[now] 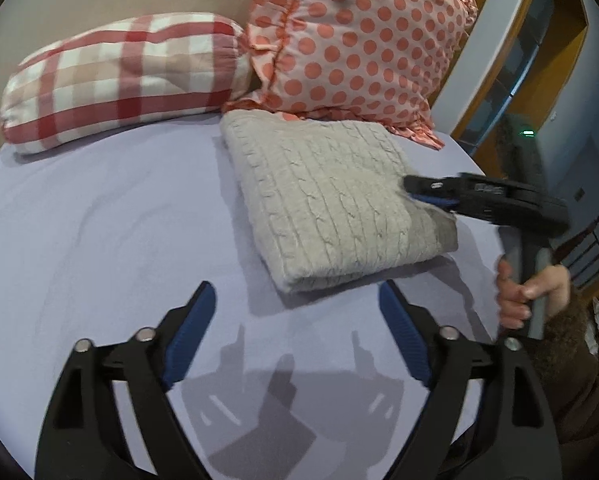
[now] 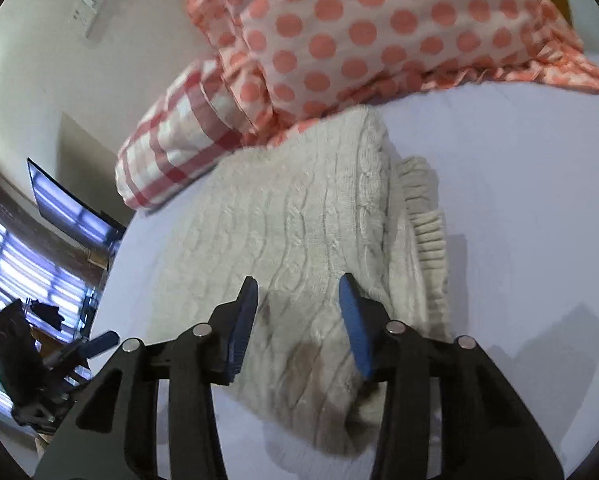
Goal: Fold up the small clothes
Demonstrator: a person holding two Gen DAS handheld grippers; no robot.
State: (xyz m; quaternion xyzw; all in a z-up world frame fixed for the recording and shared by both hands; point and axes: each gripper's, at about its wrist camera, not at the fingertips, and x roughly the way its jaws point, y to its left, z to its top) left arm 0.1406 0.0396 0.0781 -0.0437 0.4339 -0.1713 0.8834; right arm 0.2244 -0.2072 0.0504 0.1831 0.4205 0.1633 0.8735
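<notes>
Blue-padded fingers of my left gripper (image 1: 295,308) are hanging wide apart over the lavender bedsheet (image 1: 99,220); my right gripper (image 2: 297,300) is hovering, jaws parted, above the folded grey cable-knit sweater (image 1: 331,200), lying just beside the polka-dot pillow (image 1: 359,36).

The left claw (image 1: 295,300) hangs low with its blue-padded fingers (image 1: 191,336) spread wide, gripping nothing. The right claw (image 2: 297,284) has its fingers partly parted. A bare right hand (image 1: 523,296) grips its handle.
</notes>
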